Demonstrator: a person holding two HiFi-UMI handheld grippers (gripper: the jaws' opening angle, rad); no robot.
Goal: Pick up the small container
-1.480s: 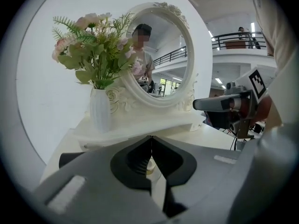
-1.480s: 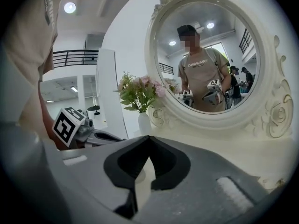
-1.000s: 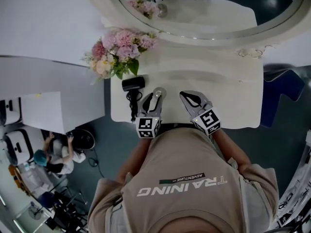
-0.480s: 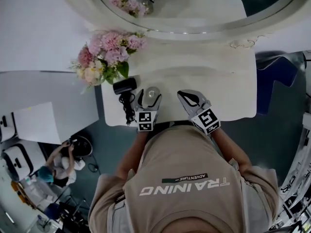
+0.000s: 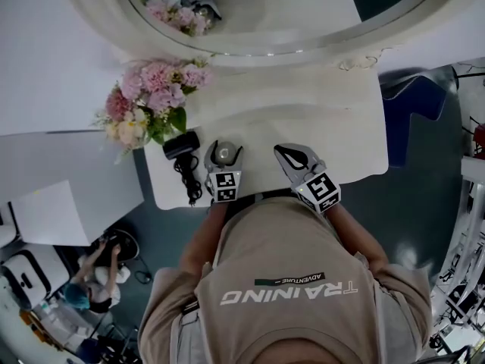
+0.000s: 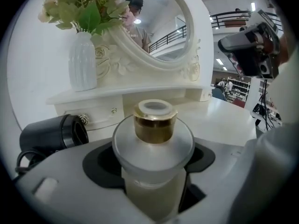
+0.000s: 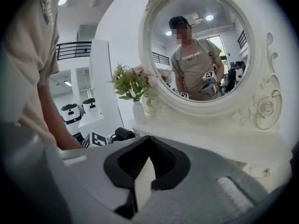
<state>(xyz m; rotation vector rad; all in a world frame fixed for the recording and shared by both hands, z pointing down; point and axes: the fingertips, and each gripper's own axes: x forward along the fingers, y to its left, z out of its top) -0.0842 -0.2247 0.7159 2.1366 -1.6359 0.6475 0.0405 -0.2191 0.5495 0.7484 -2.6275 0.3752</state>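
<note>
The small container (image 6: pixel 154 139) is a frosted jar with a gold cap; it stands on the white dresser top (image 5: pixel 333 127). In the head view the container (image 5: pixel 223 153) sits between the two fingers of my left gripper (image 5: pixel 224 149). The left gripper (image 6: pixel 154 176) has its jaws wide on either side of the jar's body and they are closing; a dark gap still shows on the jar's right side. My right gripper (image 5: pixel 282 150) rests to the right of it, jaws together with nothing between them. In the right gripper view, only a thin sliver of table shows through the right gripper (image 7: pixel 142 171).
A black hair dryer (image 5: pixel 180 145) with its cable lies just left of the left gripper, near the table's front left corner. A white vase (image 6: pixel 82 62) of pink flowers (image 5: pixel 148 101) stands behind it. The round mirror (image 5: pixel 265 14) and its raised shelf close off the back.
My left gripper's jaws have spread wide and come forward round the container, which was at their tips before. The right gripper has stayed in place.
</note>
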